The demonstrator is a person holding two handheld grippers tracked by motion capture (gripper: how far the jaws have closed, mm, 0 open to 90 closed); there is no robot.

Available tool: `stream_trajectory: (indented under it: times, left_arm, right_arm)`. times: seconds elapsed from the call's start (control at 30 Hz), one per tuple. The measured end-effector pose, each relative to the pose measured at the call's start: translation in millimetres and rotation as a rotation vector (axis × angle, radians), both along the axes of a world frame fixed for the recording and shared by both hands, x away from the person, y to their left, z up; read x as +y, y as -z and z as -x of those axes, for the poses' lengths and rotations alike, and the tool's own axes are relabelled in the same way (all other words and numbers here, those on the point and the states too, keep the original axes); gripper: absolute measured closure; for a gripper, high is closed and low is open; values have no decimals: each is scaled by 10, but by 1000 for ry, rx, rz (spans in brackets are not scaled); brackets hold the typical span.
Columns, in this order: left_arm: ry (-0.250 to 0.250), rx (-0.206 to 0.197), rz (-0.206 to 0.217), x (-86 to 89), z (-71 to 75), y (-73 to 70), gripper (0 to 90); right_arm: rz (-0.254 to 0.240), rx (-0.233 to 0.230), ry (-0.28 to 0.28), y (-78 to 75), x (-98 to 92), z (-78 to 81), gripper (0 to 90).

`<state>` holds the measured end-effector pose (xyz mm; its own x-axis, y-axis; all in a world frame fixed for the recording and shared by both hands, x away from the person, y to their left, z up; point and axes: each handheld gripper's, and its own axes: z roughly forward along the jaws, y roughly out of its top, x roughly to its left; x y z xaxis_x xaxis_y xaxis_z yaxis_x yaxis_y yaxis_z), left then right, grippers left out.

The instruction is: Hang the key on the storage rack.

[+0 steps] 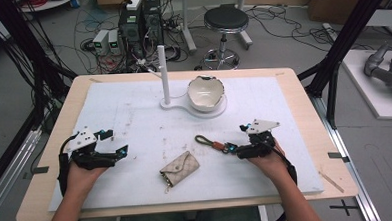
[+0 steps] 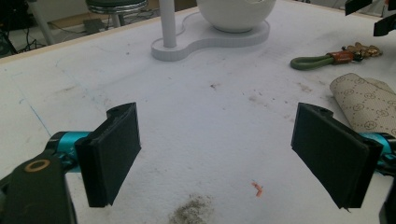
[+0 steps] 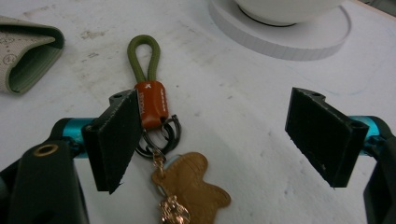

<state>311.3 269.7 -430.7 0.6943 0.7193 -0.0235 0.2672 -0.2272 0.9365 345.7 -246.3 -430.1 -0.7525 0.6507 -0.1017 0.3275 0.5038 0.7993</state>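
A keychain [image 1: 209, 141] with a green loop, an orange sleeve and a tan bear charm lies flat on the white mat [image 1: 134, 113]. My right gripper [image 1: 231, 148] stands open over its ring end; in the right gripper view the keychain [image 3: 154, 112] lies beside the left jaw, the bear charm [image 3: 189, 184] between the jaws. A beige patterned key pouch [image 1: 179, 168] lies at the mat's front middle, and its edge [image 2: 369, 105] is near my left gripper's right jaw. My left gripper [image 1: 119, 151] is open over bare mat, nothing between its pads.
A white bowl [image 1: 207, 93] sits on a white stand base with an upright post [image 1: 163, 74] at the mat's far middle. The wooden table [image 1: 303, 93] frames the mat. A stool [image 1: 225, 20], computers and cables are on the floor behind.
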Motion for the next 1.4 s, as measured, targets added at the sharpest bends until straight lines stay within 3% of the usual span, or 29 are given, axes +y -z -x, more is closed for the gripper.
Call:
stream_trajectory:
  times: [0.3,0.67,0.8,0.93,1.1,1.2,1.4]
  left_arm:
    - [2,-1,0,-7,3,2,156]
    - [4,3,-6,-4,12,10,156]
    - [5,6,-12,-5,11,14,156]
    - [6,7,-10,-9,13,15,156]
    - [11,9,-15,-14,17,16,156]
    - [13,6,-13,-20,19,17,156]
    - [16,10,-16,-24,25,17,156]
  right_arm:
    - [48,38,-76,71,284,-62,193]
    - [116,83,-141,157,442,-102,200]
    - [137,108,-167,185,464,-115,280]
    - [130,124,-174,192,451,-134,297]
    - [118,149,-206,183,444,-130,426]
    - [112,158,-214,183,437,-137,448]
    - [98,167,-199,182,415,-149,524]
